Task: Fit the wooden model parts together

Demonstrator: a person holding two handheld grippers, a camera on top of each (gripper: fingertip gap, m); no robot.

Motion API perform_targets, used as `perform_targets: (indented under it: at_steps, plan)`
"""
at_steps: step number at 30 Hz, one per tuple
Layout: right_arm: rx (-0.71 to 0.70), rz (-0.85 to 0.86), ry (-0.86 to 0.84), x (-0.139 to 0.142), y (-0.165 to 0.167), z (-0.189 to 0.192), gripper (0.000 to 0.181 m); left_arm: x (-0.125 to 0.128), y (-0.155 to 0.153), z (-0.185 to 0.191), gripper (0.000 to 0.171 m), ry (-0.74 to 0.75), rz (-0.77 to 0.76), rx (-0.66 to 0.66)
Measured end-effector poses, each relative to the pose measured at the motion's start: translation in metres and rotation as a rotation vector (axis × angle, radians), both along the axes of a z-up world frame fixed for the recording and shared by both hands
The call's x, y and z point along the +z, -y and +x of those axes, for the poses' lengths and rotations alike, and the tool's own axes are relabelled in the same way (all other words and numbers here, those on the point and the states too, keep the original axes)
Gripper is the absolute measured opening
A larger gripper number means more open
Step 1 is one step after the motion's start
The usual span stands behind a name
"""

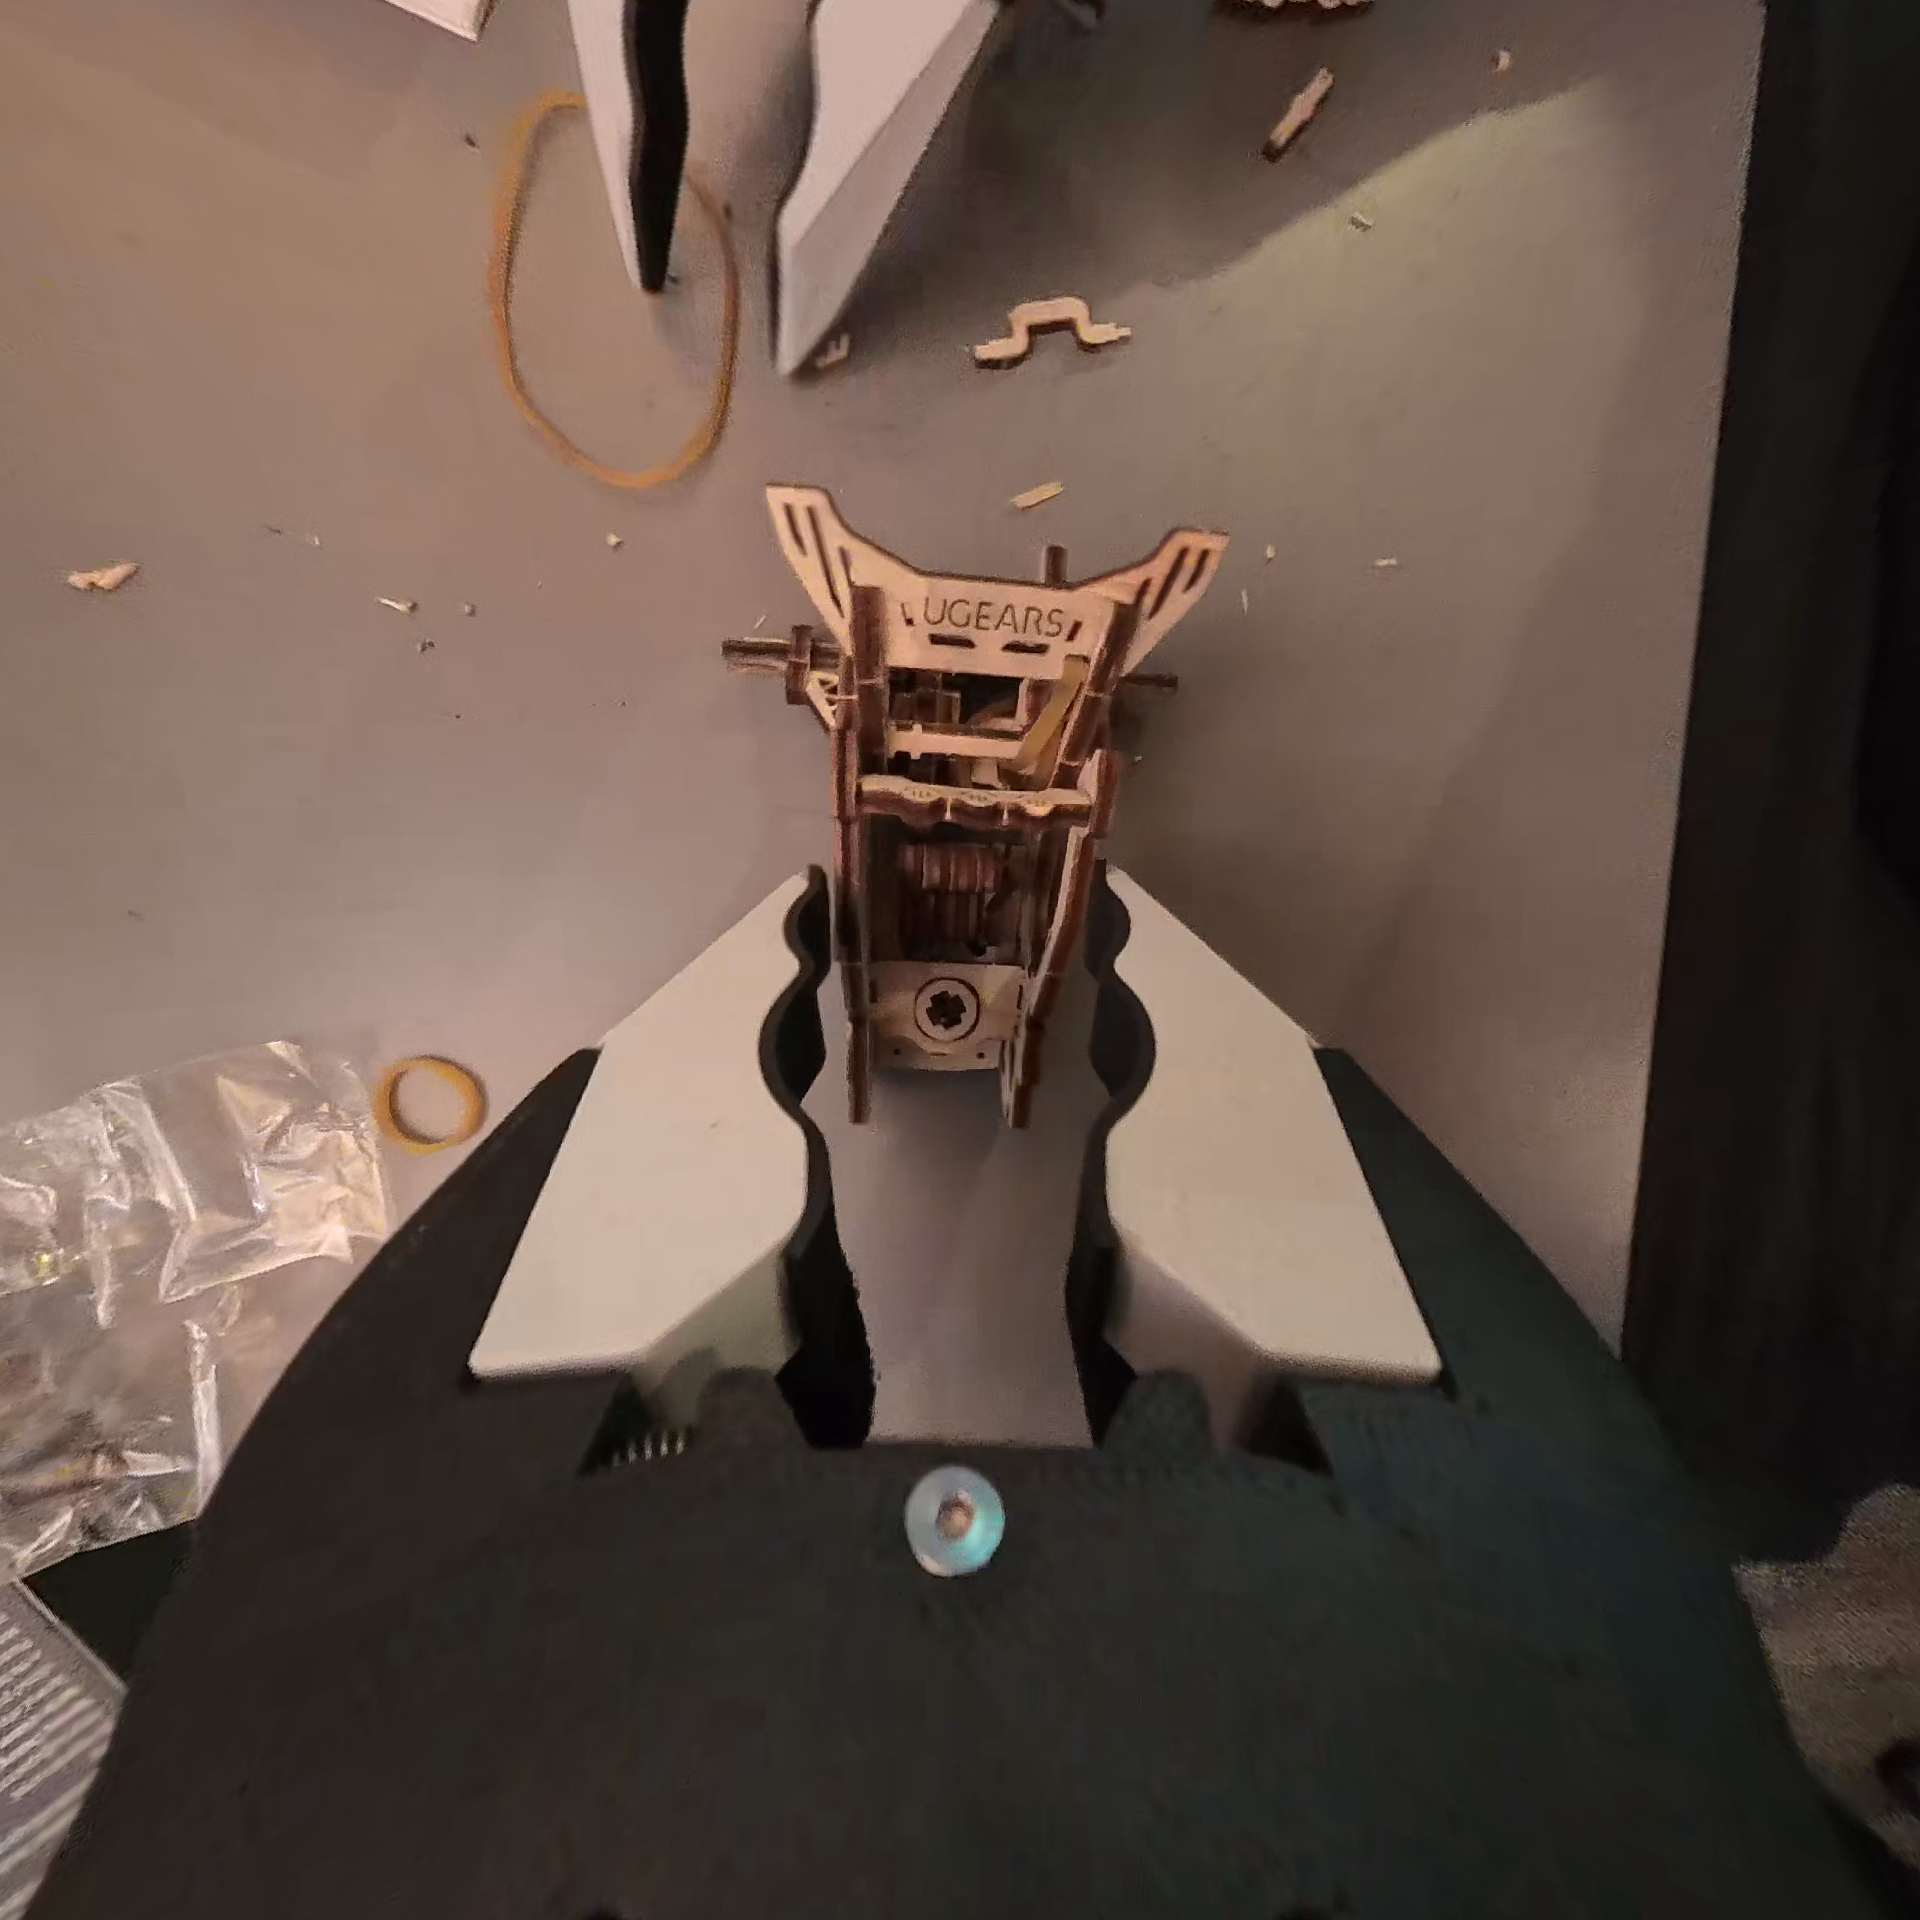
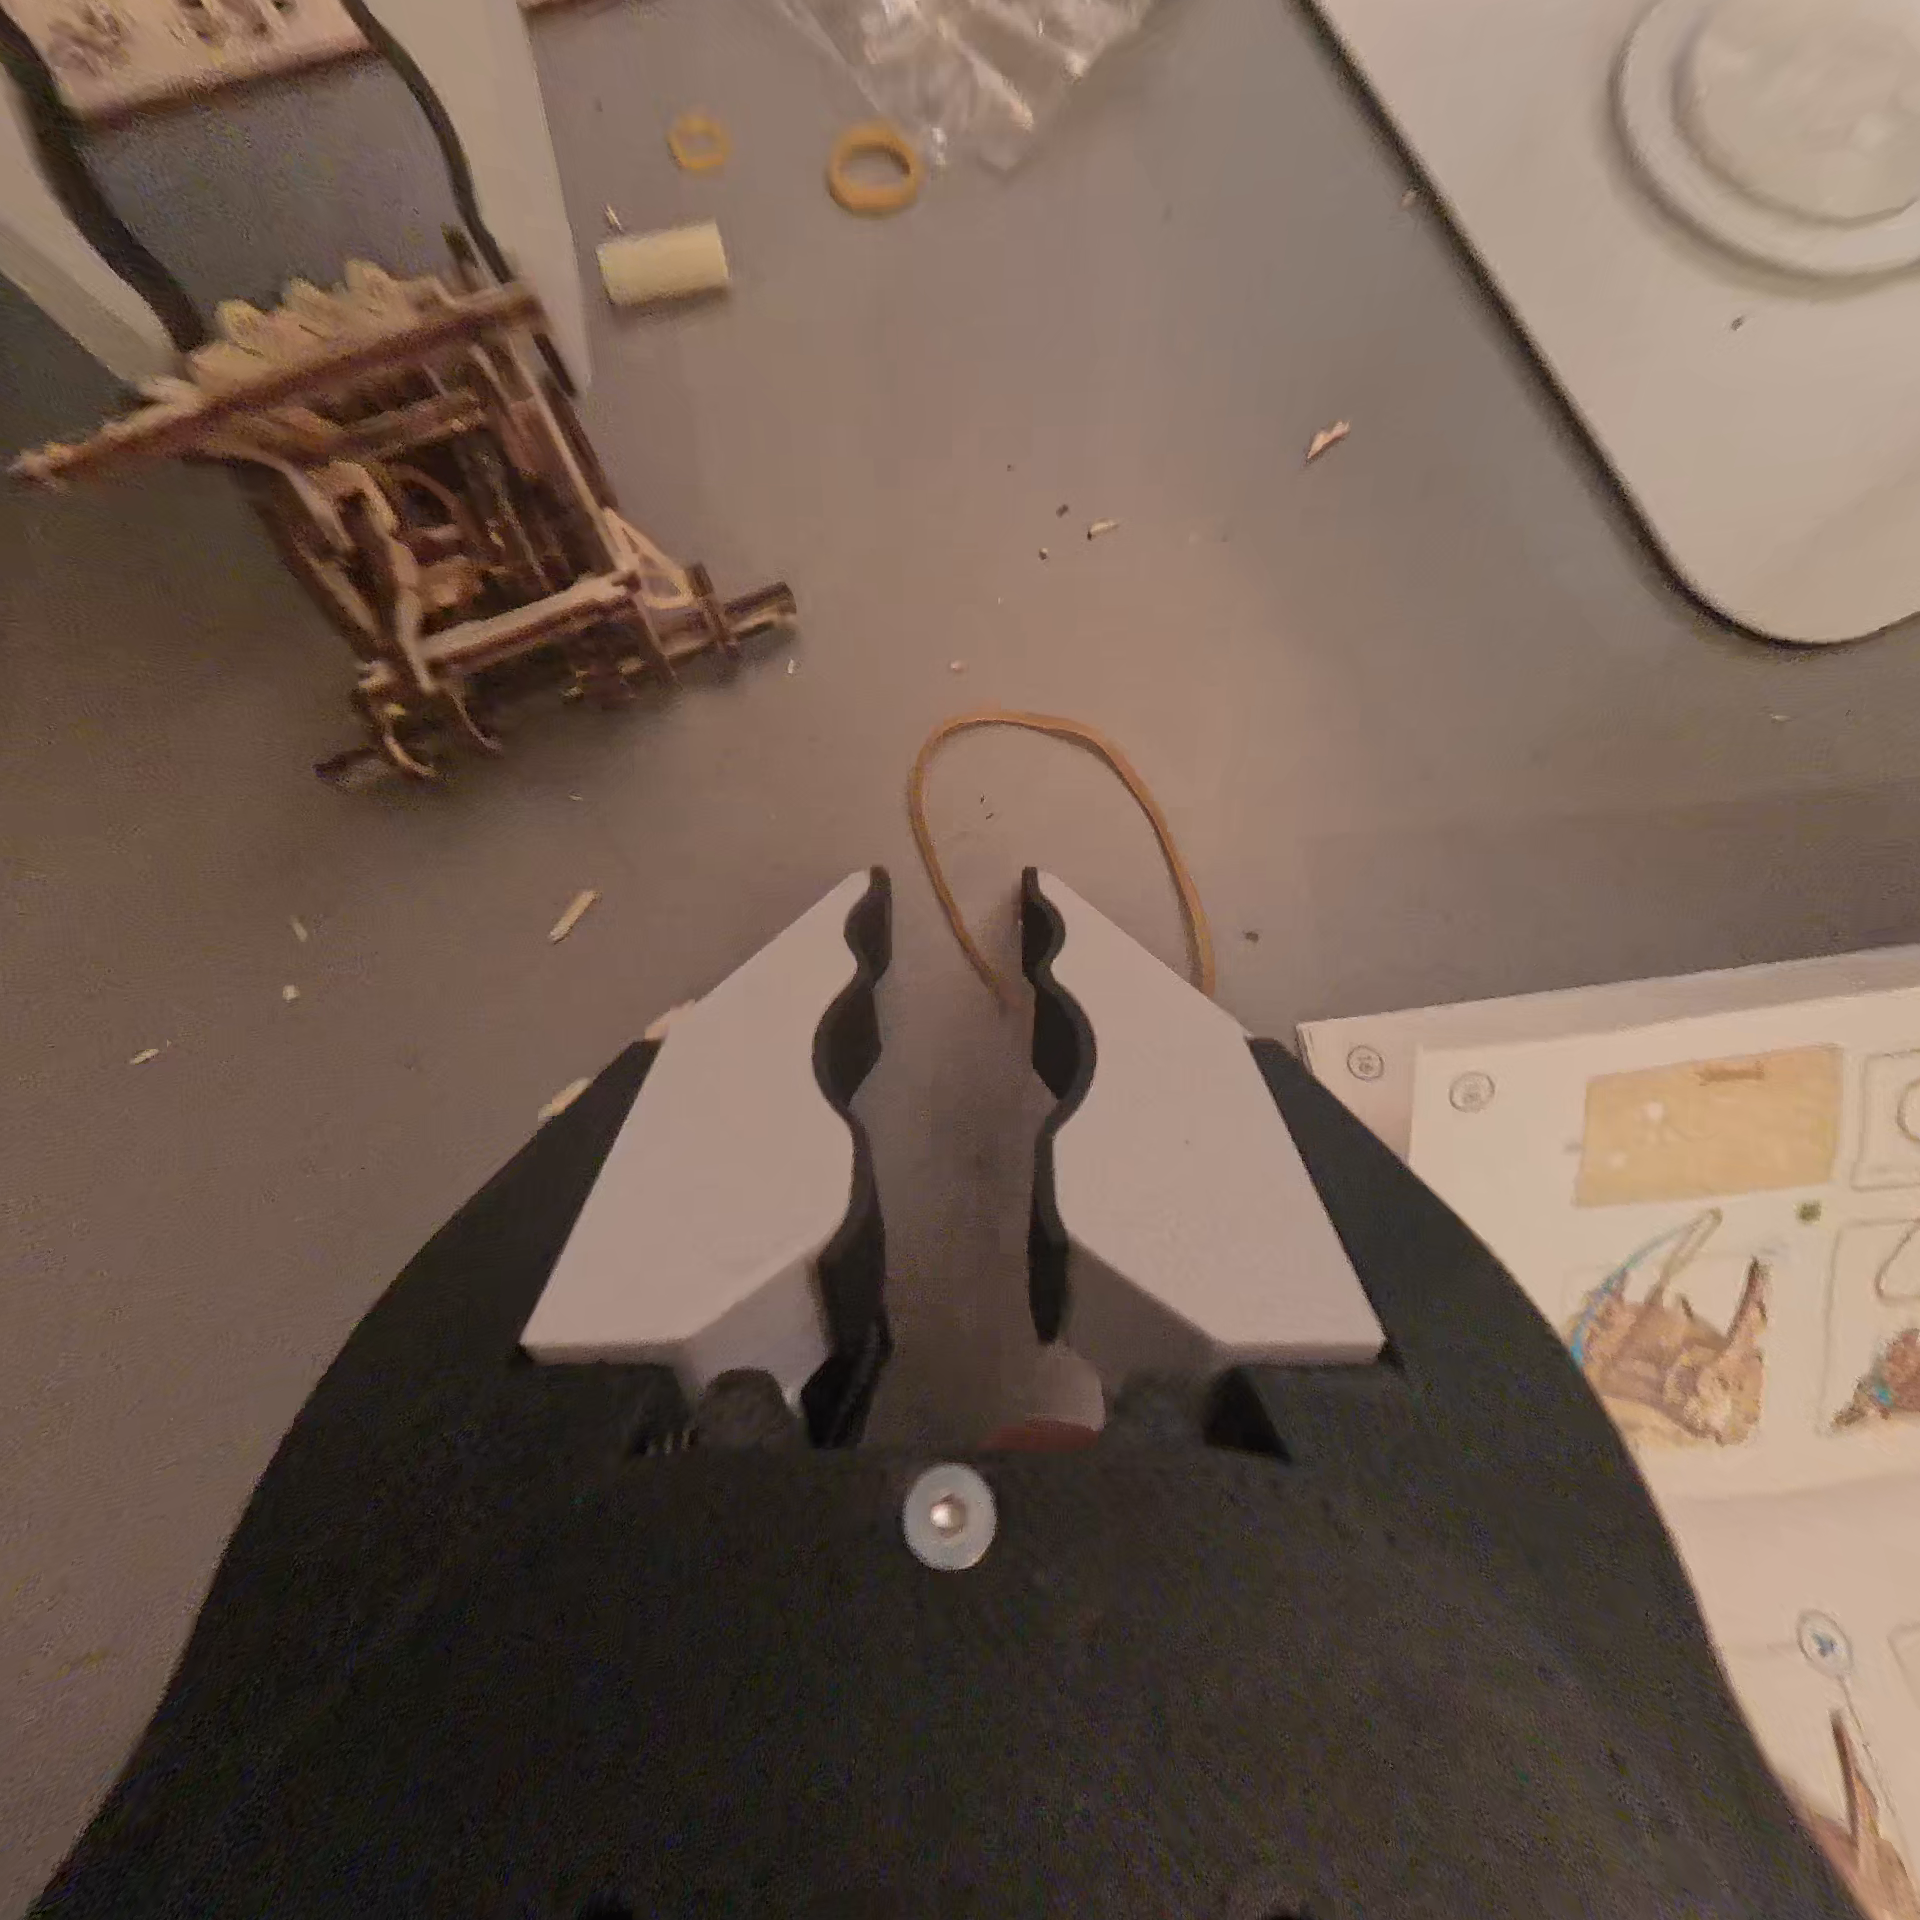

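The partly built wooden model [image 1: 966, 790] stands between my left gripper's [image 1: 964, 904] grey fingers, which are shut on its lower side plates, on the grey table. It also shows at the upper left of the right wrist view [image 2: 416, 520], held by the left gripper's fingers [image 2: 499, 156]. My right gripper [image 2: 956, 883] is open with a narrow gap and empty. Its tips straddle one strand of a large rubber band [image 2: 1049, 727] lying on the table. In the left wrist view the right gripper [image 1: 727, 327] points down at that rubber band [image 1: 613, 312], beyond the model.
A small wooden bracket [image 1: 1049, 332] and a wooden sliver [image 1: 1299, 114] lie beyond the model. A small rubber band [image 1: 431, 1101] and a plastic bag [image 1: 156, 1226] lie to the left. The right wrist view shows a white tube [image 2: 665, 265], a white tray [image 2: 1558, 364] and an instruction sheet [image 2: 1662, 1247]. The grippers' ends are close to 12 cm from one another.
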State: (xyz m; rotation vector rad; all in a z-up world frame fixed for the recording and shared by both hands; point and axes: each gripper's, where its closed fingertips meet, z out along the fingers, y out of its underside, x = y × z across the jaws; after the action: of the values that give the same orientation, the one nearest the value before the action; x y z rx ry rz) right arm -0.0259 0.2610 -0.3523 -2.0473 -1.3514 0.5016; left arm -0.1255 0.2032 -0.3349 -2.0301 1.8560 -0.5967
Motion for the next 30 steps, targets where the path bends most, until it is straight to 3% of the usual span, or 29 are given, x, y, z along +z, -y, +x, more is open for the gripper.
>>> perform_targets:
  at_steps: [4, 18, 21, 25, 28, 30]
  plan:
    - [0.005, -0.017, -0.024, 0.0, -0.005, -0.005, 0.0, 0.005, 0.0, -0.004, 0.048, 0.029, -0.004, 0.023]
    - [0.033, -0.209, -0.193, 0.014, 0.035, 0.004, 0.0, 0.042, 0.008, -0.008, 0.056, 0.199, 0.04, 0.264]
    - [-0.003, -0.108, -0.183, 0.018, 0.023, 0.009, 0.0, 0.03, 0.009, -0.014, 0.056, 0.142, 0.033, 0.294]
    - [-0.025, -0.025, -0.119, 0.014, 0.006, 0.008, 0.017, 0.01, 0.007, -0.023, 0.051, 0.049, 0.046, 0.288]
    - [-0.017, -0.012, -0.031, -0.001, 0.0, 0.006, 0.022, 0.005, -0.004, -0.029, 0.046, -0.004, 0.087, 0.274]
    - [-0.027, -0.022, -0.06, 0.0, -0.004, 0.003, 0.016, 0.006, -0.012, -0.029, 0.043, -0.006, 0.107, 0.273]
